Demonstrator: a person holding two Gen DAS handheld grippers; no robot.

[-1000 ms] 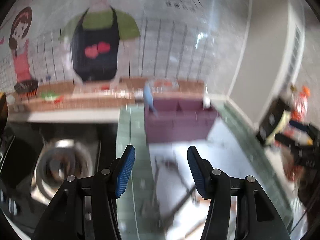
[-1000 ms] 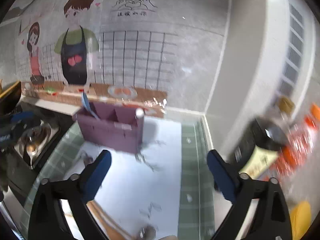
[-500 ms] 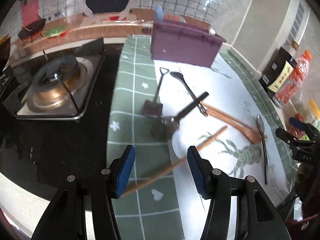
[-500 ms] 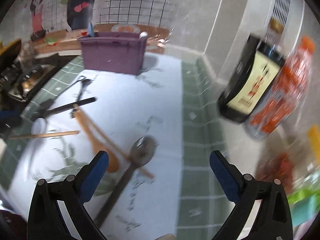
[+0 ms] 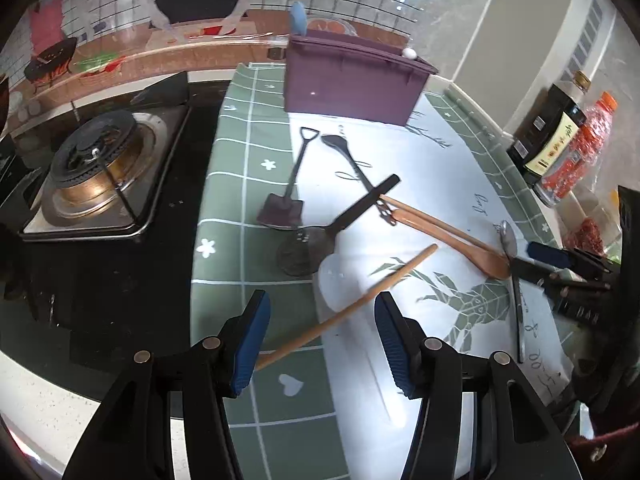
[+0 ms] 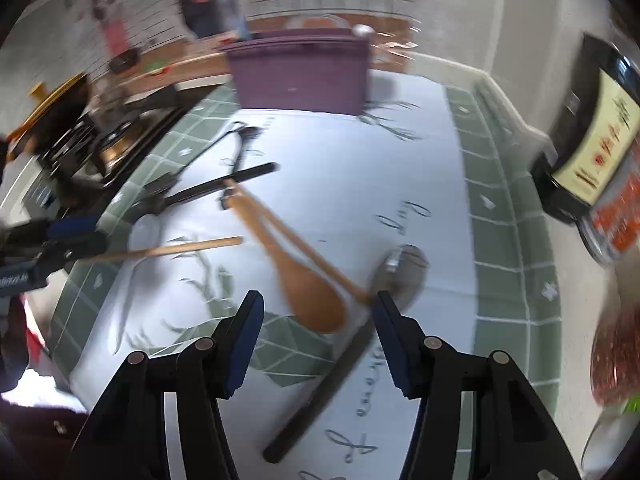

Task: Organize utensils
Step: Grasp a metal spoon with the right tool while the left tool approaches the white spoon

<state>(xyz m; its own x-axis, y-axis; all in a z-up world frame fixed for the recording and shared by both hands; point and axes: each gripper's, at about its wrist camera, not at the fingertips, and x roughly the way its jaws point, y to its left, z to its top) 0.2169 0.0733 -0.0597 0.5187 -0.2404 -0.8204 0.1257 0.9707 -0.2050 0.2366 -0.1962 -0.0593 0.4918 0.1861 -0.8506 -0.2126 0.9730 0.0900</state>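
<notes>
Utensils lie scattered on the table (image 5: 248, 184); the light, stiff wooden spoon (image 6: 308, 292), between the right gripper (image 6: 318, 320)'s closing, not-yet-touching fingers, is best pinched mid-handle, while the left gripper (image 5: 320, 332) is held spread.

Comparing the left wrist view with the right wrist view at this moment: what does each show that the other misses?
Only the left wrist view shows the gas burner clearly and the shovel-shaped spoon sharply. Only the right wrist view shows the whole black-handled metal spoon, which runs between the right gripper fingers; the jaws are closing and not yet pressing on it. Both show the purple utensil holder, the wooden spoon, the wooden chopstick lying between the open left gripper fingers, and the soy sauce bottle.
</notes>
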